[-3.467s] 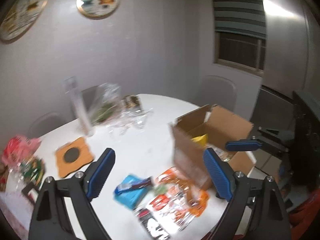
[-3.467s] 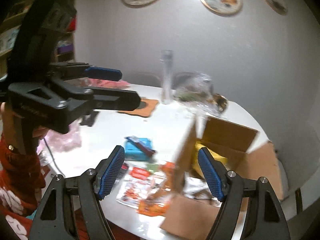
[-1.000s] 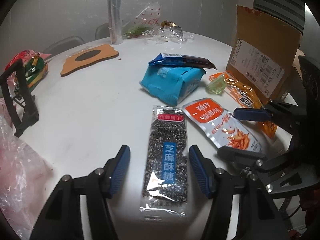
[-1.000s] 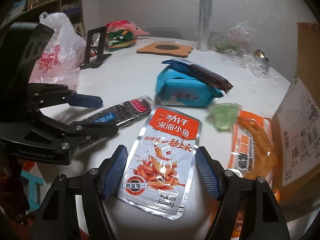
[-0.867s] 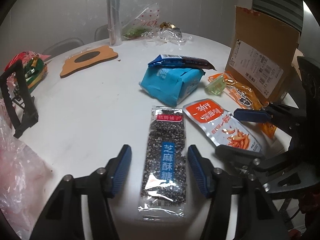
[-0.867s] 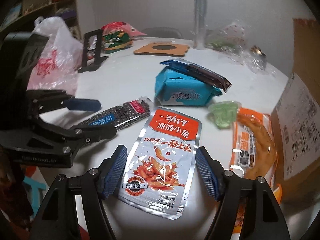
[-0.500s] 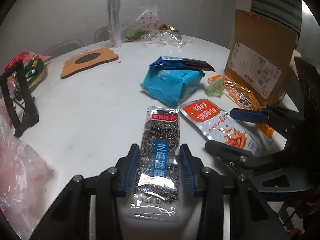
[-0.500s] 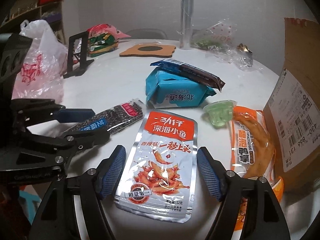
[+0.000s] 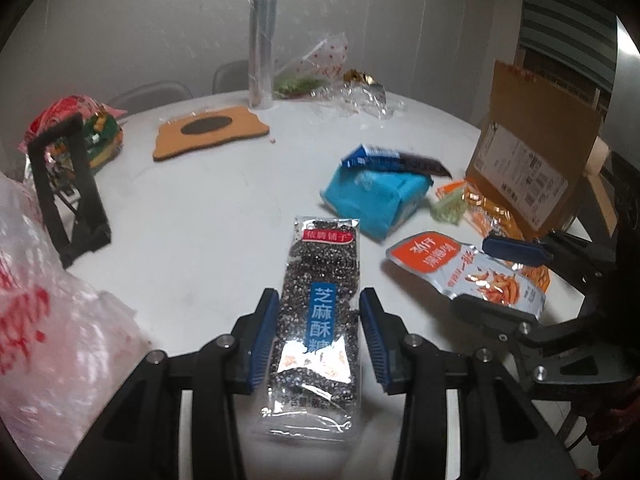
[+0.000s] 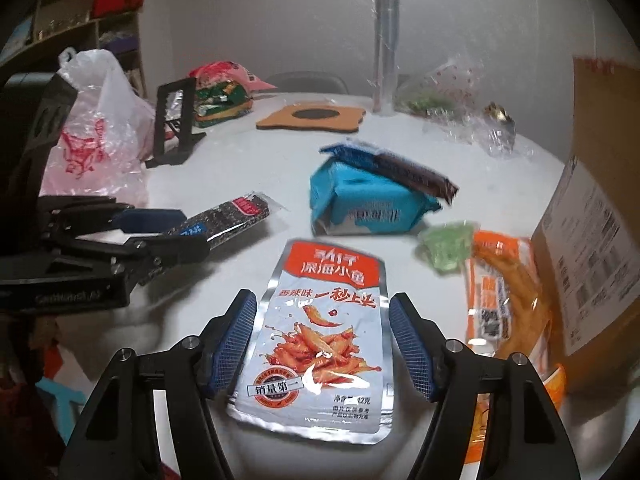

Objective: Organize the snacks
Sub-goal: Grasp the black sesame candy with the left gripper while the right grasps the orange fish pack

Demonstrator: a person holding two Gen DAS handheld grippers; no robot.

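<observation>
A long black sesame bar pack (image 9: 320, 312) lies on the white round table (image 9: 192, 232). My left gripper (image 9: 319, 336) is shut on its near half; it also shows in the right wrist view (image 10: 160, 232), with the pack (image 10: 236, 216) between its fingers. A silver and red fish snack pouch (image 10: 320, 332) lies between the fingers of my right gripper (image 10: 322, 340), whose pads sit at the pouch's two edges. In the left wrist view the right gripper (image 9: 492, 276) straddles the pouch (image 9: 464, 272).
A blue packet (image 10: 368, 200) with a dark bar on top, a green jelly cup (image 10: 446, 248) and an orange pack (image 10: 504, 300) lie beyond. A cardboard box (image 10: 600, 200) stands at the right. A black stand (image 9: 68, 192), plastic bags (image 9: 48, 340), a cork mat (image 9: 212, 132) and a foil roll (image 9: 262, 40) are further off.
My left gripper has closed in from wide open onto the sesame bar pack. My right gripper has narrowed around the fish snack pouch. Both came down from high above the table.
</observation>
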